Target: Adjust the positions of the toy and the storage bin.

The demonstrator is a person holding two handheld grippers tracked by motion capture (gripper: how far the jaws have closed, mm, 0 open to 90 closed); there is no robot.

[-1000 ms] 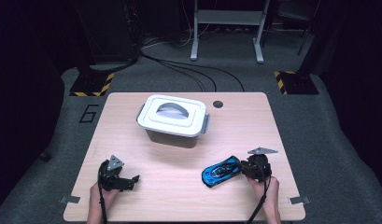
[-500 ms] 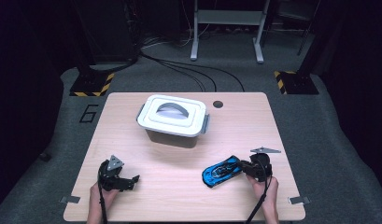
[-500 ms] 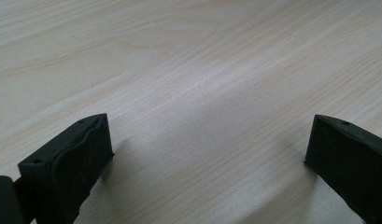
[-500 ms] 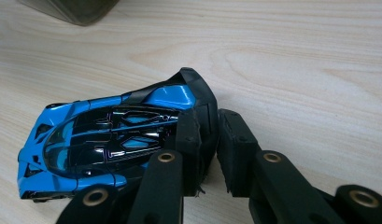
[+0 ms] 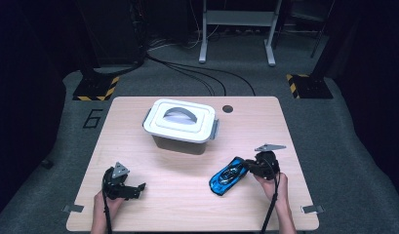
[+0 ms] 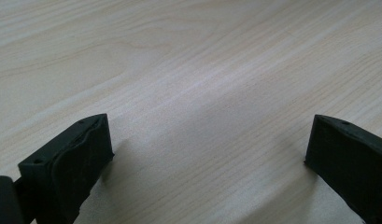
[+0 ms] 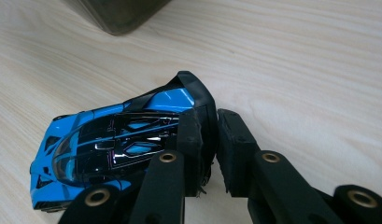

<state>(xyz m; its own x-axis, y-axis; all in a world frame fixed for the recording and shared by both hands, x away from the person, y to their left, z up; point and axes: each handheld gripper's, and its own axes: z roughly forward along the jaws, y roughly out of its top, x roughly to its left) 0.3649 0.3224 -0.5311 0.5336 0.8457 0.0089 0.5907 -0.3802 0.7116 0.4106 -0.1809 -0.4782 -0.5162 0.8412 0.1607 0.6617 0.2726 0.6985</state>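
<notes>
On the right half of the worktop (image 5: 187,195), near its front edge, a blue toy car (image 5: 228,176) lay slantwise with the right gripper (image 5: 249,167) at its rear. From the high view the meeting of jaws and car was too small to read. From the right gripper view the jaws stood almost pressed together, pinching the thin black spoiler at the car's tail (image 7: 198,100), though the pads covered that spot and the exact contact could not be made out. The jaws had just been closing, with the car's tail between them. The car's underside and wheels were hidden, and its nose sat near the lower left corner of that view.

The car (image 7: 114,144) was glossy blue with a black roof and engine cover, shiny strips running lengthwise and catching the light, and a black rear wing. It rested flat on the pale wood, pointing away from the gripper.

At the top of the right gripper view a dark box wall (image 7: 118,14) was cut off by the frame. In the high view this was a grey container (image 5: 180,127) with a white lid and a handle, well apart from the car, toward the middle back of the worktop.

The left gripper (image 5: 125,187) sat at the front left, its jaws spread wide over bare wood in the left gripper view, each cut off by the frame.
</notes>
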